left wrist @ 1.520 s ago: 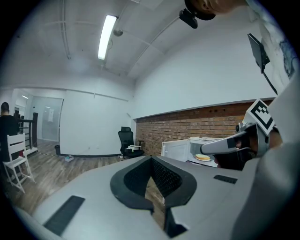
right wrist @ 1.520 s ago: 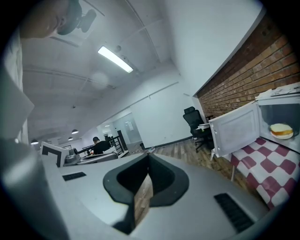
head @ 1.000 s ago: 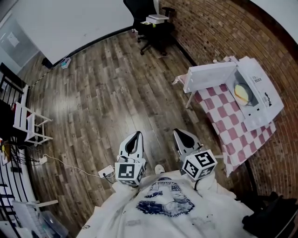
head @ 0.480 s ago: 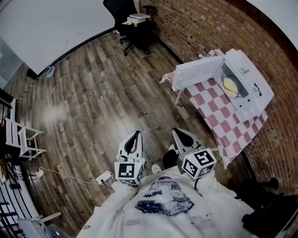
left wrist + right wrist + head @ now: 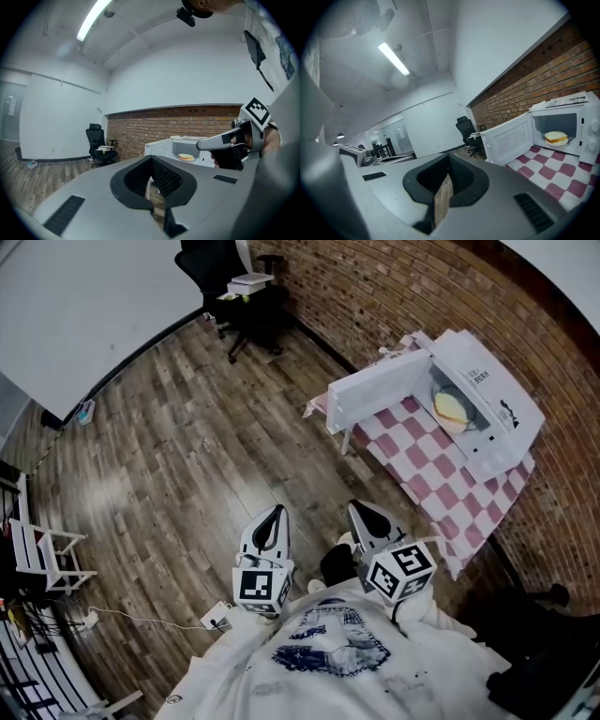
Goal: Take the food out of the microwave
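Note:
The white microwave (image 5: pixel 487 381) stands on a table under a red-and-white checked cloth (image 5: pixel 427 470), with its door (image 5: pixel 375 390) swung wide open. Inside it lies the food (image 5: pixel 450 407), a pale sandwich-like piece on a plate, which also shows in the right gripper view (image 5: pixel 556 137) and small in the left gripper view (image 5: pixel 186 157). My left gripper (image 5: pixel 272 519) and right gripper (image 5: pixel 368 515) are held side by side in front of my chest, well short of the table. Both are shut and empty. The left gripper view also catches the right gripper (image 5: pixel 220 141).
A black office chair (image 5: pixel 225 282) with a stack of papers stands by the brick wall (image 5: pixel 375 287). A white folding rack (image 5: pixel 42 554) and a power strip with its cable (image 5: pixel 217 618) are on the wooden floor at the left.
The microwave and table have slid left and closer in the head view as I walk toward them. Both grippers keep their place in front of me, still shut.

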